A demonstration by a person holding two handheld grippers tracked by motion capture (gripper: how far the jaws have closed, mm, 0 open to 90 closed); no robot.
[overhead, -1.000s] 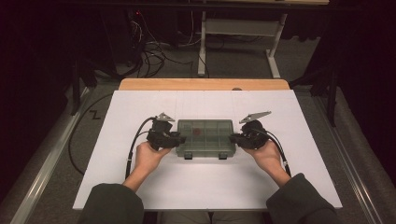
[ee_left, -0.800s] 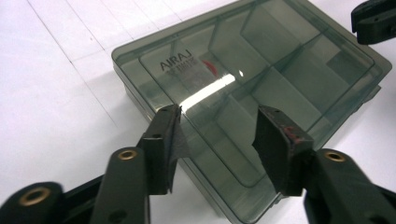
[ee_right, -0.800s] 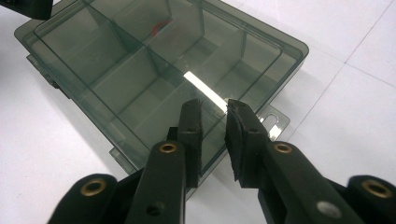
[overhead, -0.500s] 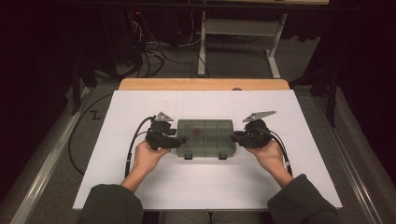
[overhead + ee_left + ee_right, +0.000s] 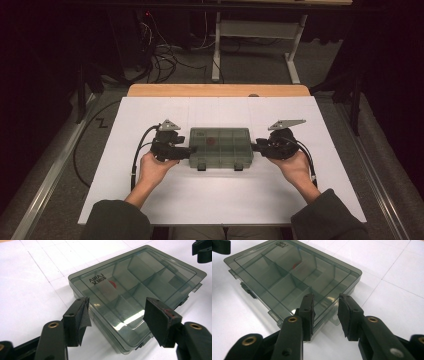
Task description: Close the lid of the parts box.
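On the white paper-covered desk (image 5: 220, 200): one box, two grippers, two hands.

At the left, one left hand (image 5: 152, 170) around the black left gripper (image 5: 184, 151), tips right at the left short end of the box. Jaws spread wide, one to each side of that end's corner in the left gripper view, pads (image 5: 81, 315) clear of the plastic, nothing pinched. Just been opening, with the box end between them.

In the middle, one flat see-through grey plastic box with little compartments (image 5: 220, 146), lid down, lying flat on the desk between the two grippers. One small red thing (image 5: 212, 141) inside, seen through the lid near the printed letters. Two little latches on the near long edge.

At the right, one right hand (image 5: 295, 167) around the black right gripper (image 5: 258, 146), tips at the right short end of the box. Jaws partly spread, narrower than the left pair, with a gap showing between the pads (image 5: 308, 312) in the right gripper view; the box corner sits in that gap, not squeezed. Also just been opening.

One grey three-cornered plate on top of each gripper, so two. One black cable from each, so two.

Against a second ago: box in the same spot, both hands in nearly the same place, both pairs of jaws wider now.
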